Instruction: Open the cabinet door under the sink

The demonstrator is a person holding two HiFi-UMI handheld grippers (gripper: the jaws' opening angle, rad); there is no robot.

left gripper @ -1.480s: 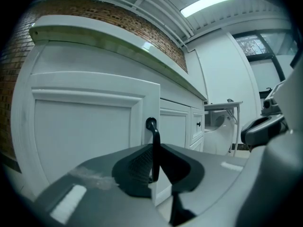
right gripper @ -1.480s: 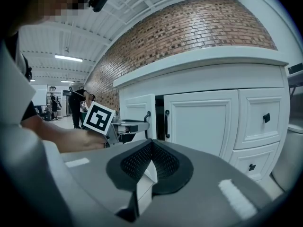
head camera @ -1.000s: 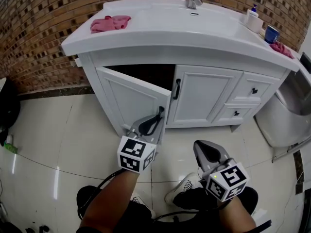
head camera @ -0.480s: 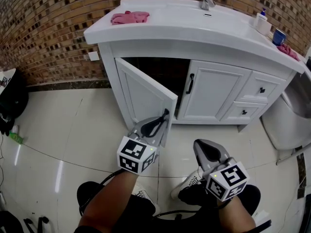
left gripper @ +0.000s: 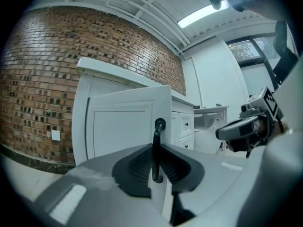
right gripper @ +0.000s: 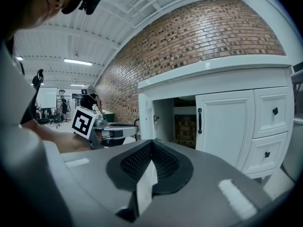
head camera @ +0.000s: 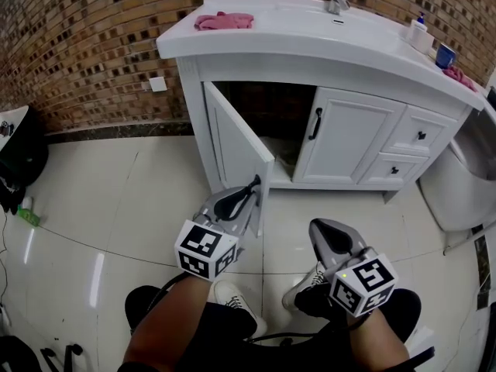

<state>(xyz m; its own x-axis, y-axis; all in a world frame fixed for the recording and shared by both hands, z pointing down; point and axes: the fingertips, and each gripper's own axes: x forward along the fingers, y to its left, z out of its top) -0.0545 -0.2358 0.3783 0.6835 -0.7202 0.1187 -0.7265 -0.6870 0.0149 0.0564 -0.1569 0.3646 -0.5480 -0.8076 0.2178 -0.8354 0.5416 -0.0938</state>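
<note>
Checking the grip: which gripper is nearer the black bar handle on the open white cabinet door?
Left. The left gripper is shut on the black bar handle; the right gripper, shut, is off to its right, not touching it.

cab door [head camera: 236,149] | white, panelled | wide open, hinged left | blk handle [left gripper: 156,148] at free edge

My left gripper [head camera: 246,194] points forward, nearly level, jaws clamped on the door handle [left gripper: 155,150]; my right gripper [head camera: 324,235] hovers alongside, jaws together, empty.
</note>
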